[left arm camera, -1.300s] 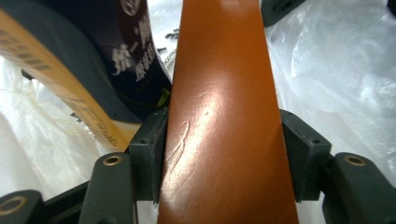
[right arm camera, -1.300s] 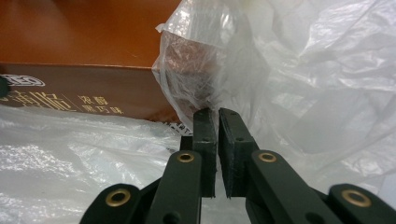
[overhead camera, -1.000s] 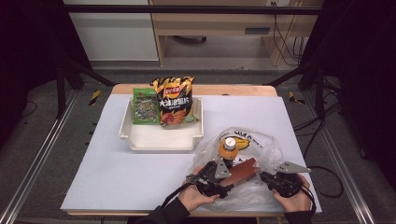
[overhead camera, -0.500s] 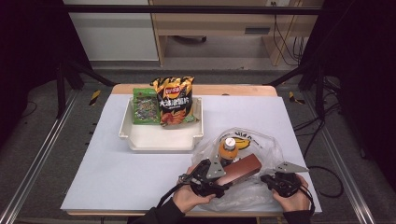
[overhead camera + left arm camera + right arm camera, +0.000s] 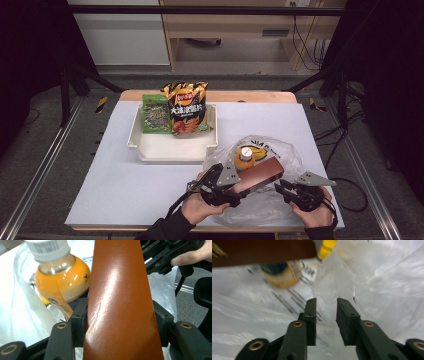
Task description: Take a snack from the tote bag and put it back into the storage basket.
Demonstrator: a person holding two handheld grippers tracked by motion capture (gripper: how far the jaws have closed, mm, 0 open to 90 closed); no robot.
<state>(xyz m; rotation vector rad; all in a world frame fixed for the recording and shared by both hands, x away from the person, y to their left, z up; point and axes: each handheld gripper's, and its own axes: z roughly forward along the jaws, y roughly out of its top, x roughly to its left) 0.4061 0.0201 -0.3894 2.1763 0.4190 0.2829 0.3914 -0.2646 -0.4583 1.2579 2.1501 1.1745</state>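
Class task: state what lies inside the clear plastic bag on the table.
Inside the clear plastic bag: an orange juice bottle and yellow packaging; anything beneath the brown box is covered.

A glossy reddish-brown flat box sits between the black jaws of the left gripper. Just left of it in the left gripper view is a clear bottle of orange juice with a white cap and barcode label. Under the black right gripper lies a translucent white plastic bag with dark printed lettering and yellow markings. Farther off, a cream tray holds an orange-and-black crisp packet and a green patterned packet.
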